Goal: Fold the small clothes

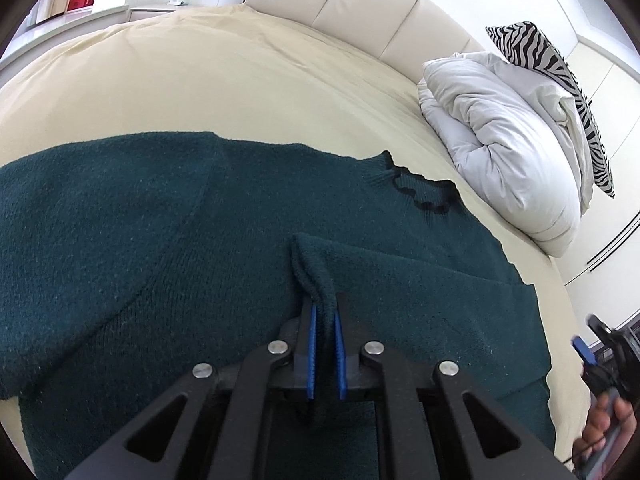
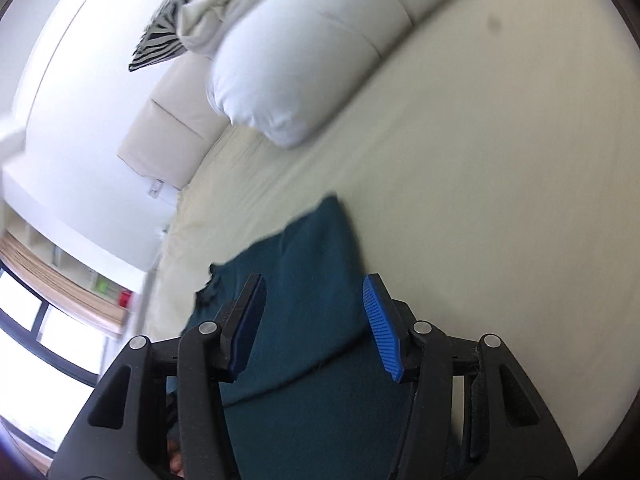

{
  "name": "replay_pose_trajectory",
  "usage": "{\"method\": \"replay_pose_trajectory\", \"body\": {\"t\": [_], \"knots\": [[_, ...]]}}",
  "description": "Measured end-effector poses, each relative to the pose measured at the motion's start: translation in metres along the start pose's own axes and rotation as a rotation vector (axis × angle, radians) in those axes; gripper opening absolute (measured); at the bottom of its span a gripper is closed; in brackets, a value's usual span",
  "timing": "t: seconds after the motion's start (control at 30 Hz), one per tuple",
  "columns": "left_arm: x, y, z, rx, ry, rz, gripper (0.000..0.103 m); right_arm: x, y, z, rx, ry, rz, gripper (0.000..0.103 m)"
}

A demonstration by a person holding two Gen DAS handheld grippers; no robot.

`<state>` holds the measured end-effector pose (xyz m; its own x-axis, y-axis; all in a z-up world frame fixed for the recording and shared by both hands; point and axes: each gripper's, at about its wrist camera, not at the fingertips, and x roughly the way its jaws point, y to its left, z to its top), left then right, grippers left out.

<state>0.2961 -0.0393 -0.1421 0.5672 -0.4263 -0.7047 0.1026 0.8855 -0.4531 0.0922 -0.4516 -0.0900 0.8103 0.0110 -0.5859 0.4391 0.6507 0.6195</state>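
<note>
While the dark teal sweater (image 1: 160, 240) lies flat on the cream bed sheet (image 1: 240, 80), the left gripper (image 1: 325, 312) is clamped on a raised fold of it. Right gripper (image 2: 314, 304): jaws apart, nothing gripped, sweater beneath.

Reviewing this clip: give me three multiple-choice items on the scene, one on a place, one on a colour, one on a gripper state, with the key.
1. Where does the zebra-striped pillow lie?
A. On the floor
B. Behind the folded white duvet, by the headboard
C. On the sweater

2. What colour is the sweater?
A. Dark teal green
B. Red
C. Pale yellow

3. How does the left gripper stand?
A. Wide open, nothing between its pads
B. Shut on the duvet
C. Shut on a pinched fold of the sweater

Key: 1 B, stripes show behind the duvet; 2 A, teal knit on the cream sheet; 3 C, fabric is pressed between the blue pads.
</note>
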Motion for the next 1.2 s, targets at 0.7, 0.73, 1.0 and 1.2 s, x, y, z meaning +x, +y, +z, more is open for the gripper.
{"method": "replay_pose_trajectory", "body": {"t": [0.7, 0.73, 1.0, 1.2], "knots": [[0.0, 0.01, 0.0, -0.037, -0.033, -0.034, 0.011, 0.128, 0.002, 0.038, -0.19, 0.127, -0.227, 0.005], [0.0, 0.011, 0.001, -0.045, -0.031, -0.042, 0.012, 0.135, -0.01, 0.038, -0.157, 0.137, -0.208, 0.004], [0.002, 0.012, 0.0, -0.035, -0.029, -0.057, 0.012, 0.091, 0.014, 0.042, -0.184, 0.115, -0.168, 0.012], [0.001, 0.012, -0.001, -0.036, -0.032, -0.063, 0.012, 0.064, 0.04, -0.006, -0.366, 0.215, -0.181, 0.013]]}}
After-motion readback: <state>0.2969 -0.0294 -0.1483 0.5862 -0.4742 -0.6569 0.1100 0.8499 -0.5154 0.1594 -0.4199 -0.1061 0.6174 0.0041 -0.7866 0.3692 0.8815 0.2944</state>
